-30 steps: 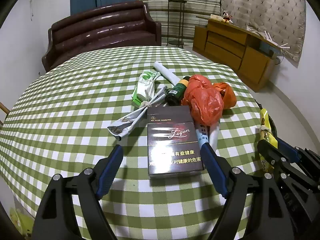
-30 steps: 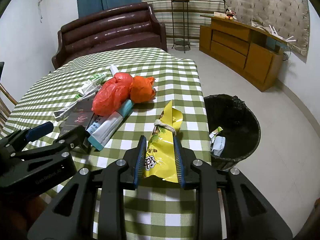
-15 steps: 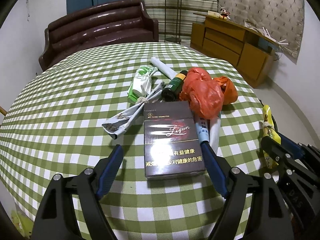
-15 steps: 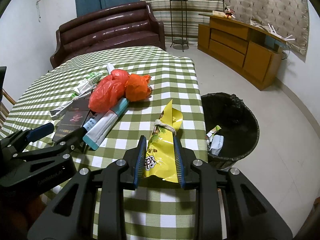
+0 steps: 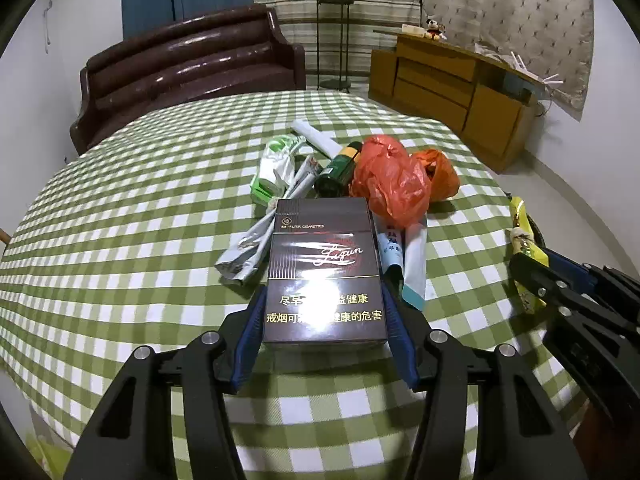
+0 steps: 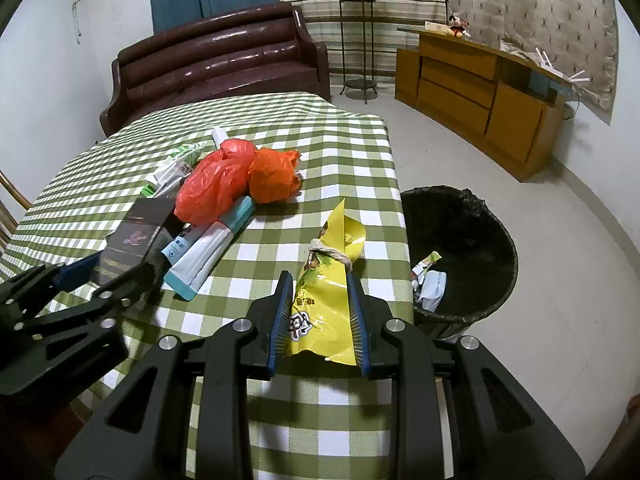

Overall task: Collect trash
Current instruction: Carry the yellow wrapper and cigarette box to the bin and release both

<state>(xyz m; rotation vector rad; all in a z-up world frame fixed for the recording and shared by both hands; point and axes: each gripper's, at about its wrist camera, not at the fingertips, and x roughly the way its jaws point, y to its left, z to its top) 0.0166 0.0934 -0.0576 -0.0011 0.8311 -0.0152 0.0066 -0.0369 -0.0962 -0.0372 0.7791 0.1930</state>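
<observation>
A dark cigarette box (image 5: 322,264) lies on the green checked table (image 5: 120,220). My left gripper (image 5: 323,300) is closing on it, its blue pads (image 5: 250,336) against both long sides. The right wrist view shows the same box (image 6: 136,232) between the left gripper's (image 6: 114,270) fingers. My right gripper (image 6: 319,280) is shut on a yellow snack bag (image 6: 340,236) tied with string, held over the table's right edge. That bag (image 5: 520,216) and the right gripper (image 5: 536,258) show at the right of the left wrist view.
Beyond the box lie two orange plastic bags (image 5: 392,184), a green bottle (image 5: 336,168), a white and teal package (image 6: 208,252) and crumpled wrappers (image 5: 276,172). A black-lined bin (image 6: 460,248) with some trash stands on the floor right of the table. A brown sofa (image 6: 216,56) is behind.
The left gripper's jaws have closed in from wide apart onto the sides of the cigarette box. The right gripper and its yellow bag have stayed put.
</observation>
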